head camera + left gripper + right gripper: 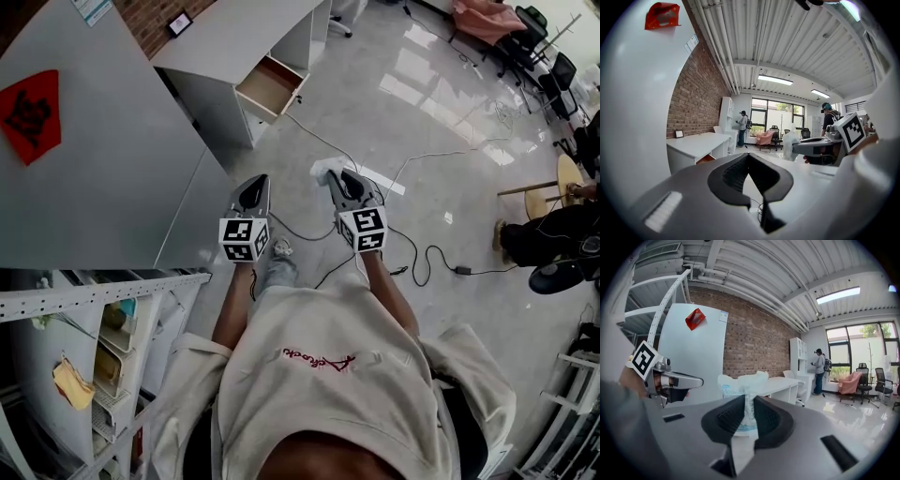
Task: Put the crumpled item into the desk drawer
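Head cam sat up top and looked steeply down past the person (328, 375), with the left tongs (253, 183) and right tongs (339, 176) near centre. The floor (422, 141) lay beyond, and the white worktop (234, 37) with its open drawer (270, 86) was at 11 o'clock. Each gripper cam rode right behind its own tongs, super close, facing roughly level down the room. Both caught that worktop, the brick wall (696, 101) and the far windows (855, 355). The right one also saw the left tongs at 9 o'clock.

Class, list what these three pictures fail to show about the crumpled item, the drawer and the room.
Crumpled item: print too small to read, right gripper view; right tool hides its lower part.
Drawer: left gripper view, partly behind the left tool.
Paper label: head view, cut off by the top edge.
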The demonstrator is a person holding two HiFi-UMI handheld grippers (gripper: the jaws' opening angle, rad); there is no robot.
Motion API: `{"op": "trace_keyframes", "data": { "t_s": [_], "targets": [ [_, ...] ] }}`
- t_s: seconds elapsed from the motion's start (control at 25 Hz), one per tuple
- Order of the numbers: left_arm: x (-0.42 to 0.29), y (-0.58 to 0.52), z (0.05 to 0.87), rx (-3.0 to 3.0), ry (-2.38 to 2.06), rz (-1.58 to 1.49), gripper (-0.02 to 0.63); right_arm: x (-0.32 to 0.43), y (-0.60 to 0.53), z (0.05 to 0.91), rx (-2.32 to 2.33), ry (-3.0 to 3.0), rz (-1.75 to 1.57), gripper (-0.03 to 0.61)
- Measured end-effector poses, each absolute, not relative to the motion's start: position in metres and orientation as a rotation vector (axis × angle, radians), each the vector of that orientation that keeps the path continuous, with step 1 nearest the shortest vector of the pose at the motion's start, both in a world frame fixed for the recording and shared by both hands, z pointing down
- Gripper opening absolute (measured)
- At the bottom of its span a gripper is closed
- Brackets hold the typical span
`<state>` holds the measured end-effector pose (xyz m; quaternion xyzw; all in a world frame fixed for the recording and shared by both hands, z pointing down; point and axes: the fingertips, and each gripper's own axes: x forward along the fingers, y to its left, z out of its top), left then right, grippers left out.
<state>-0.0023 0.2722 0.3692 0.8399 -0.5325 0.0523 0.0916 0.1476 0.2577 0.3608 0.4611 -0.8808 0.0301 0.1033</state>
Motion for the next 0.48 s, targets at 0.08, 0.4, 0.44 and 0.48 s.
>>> {"op": "trace_keyframes", "data": {
  "t_s": [0.08, 0.4, 0.44, 0.48],
  "targets": [
    [-0.012, 0.248, 0.364, 2.504, -1.574, 0.152, 0.009, 0.137, 0.233, 0.354, 1.365, -2.595, 0.081, 0.061],
    [-0.059, 0.166, 0.354, 2.508, -1.582, 0.130, 0.009, 0.088, 0.154, 0.343, 1.355, -2.598, 0.051, 0.061],
    [-0.064, 0.157, 0.353, 2.510, -1.583, 0.126, 0.009, 0.083, 0.145, 0.343, 1.355, -2.596, 0.048, 0.061],
    [-0.068, 0.149, 0.353, 2.510, -1.584, 0.123, 0.009, 0.079, 0.137, 0.342, 1.355, -2.594, 0.044, 0.061]
  ]
}}
